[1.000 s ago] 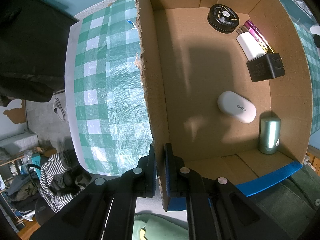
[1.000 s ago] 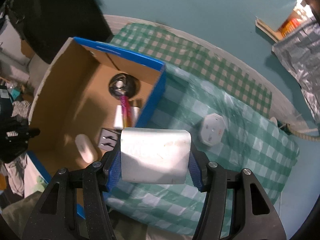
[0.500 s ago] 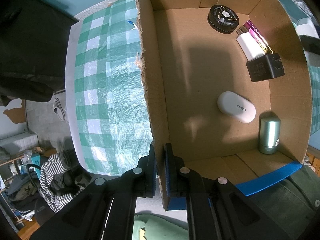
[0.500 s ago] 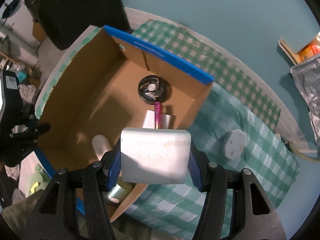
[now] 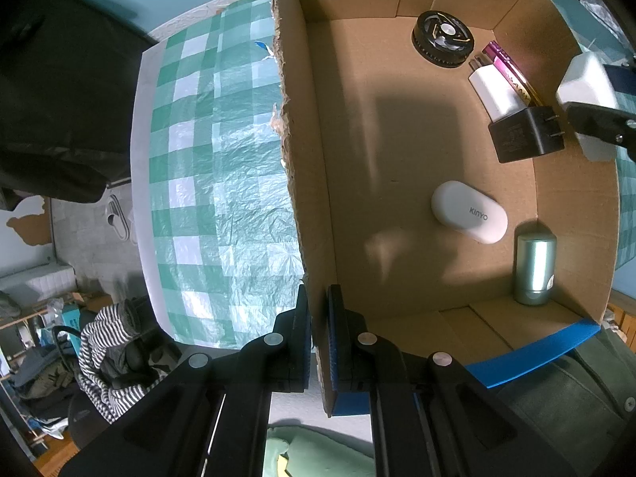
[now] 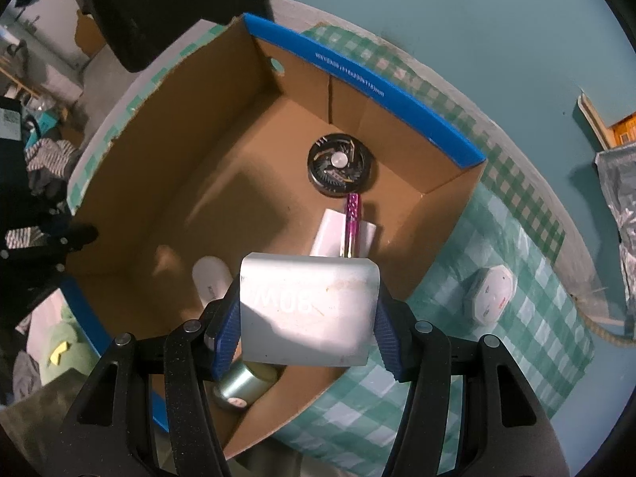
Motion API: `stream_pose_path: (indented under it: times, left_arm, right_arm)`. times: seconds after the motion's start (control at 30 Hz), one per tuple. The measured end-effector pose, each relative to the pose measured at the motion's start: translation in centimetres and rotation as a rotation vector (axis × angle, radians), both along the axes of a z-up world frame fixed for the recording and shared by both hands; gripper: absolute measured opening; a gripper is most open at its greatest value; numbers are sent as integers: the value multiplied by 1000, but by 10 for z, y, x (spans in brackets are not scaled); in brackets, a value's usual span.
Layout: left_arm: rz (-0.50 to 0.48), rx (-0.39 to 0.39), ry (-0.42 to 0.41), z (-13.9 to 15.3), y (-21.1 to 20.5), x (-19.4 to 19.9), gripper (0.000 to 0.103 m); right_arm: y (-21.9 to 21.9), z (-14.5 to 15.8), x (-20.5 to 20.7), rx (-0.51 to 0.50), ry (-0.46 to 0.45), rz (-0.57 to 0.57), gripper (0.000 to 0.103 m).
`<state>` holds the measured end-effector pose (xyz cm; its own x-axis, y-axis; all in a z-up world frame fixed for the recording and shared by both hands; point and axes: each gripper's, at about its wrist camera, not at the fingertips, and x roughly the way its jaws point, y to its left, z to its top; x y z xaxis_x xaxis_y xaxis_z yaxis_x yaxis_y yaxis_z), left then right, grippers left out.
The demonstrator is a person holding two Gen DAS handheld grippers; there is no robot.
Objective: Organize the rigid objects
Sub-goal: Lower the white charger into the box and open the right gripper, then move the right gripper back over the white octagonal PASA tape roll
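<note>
My right gripper (image 6: pixel 308 314) is shut on a white rectangular block (image 6: pixel 308 310) and holds it above the cardboard box's (image 6: pixel 167 151) near right edge; the block also shows in the left wrist view (image 5: pixel 584 91). My left gripper (image 5: pixel 318 310) is shut on the box's left wall (image 5: pixel 306 198). Inside the box lie a black round fan (image 5: pixel 442 43), a white charger (image 5: pixel 491 93), a pink tube (image 5: pixel 510 71), a black plug adapter (image 5: pixel 524 139), a white KINYO case (image 5: pixel 469 211) and a green cylinder (image 5: pixel 534 268).
The box stands on a green checked tablecloth (image 5: pixel 206 159). A white octagonal puck (image 6: pixel 489 296) lies on the cloth right of the box. A rope end (image 6: pixel 604 330) lies at the table's right edge. Clothes and clutter (image 5: pixel 107 342) sit beyond the table's left edge.
My right gripper has carried the white block from over the cloth to above the box; the block has come into the left wrist view. The left gripper has not moved.
</note>
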<state>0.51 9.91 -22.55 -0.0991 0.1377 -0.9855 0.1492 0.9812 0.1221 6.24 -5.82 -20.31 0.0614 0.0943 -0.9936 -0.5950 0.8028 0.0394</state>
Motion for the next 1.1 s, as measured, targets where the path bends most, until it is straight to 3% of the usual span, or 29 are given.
stream_pose_path:
  times: [0.23,0.47,1.1]
  left_arm:
    - [-2,3,-1,1,0,0,7]
    - [-9,4,-1,2,-1,0,7]
    - [-13,9,-4,3,-1,-3,7]
  right_arm:
    - [0,7,-4,8,-32,6,67]
    - [-17,14,4,28,-30,-67,67]
    - [-51,30,7,39,-47,-137,67]
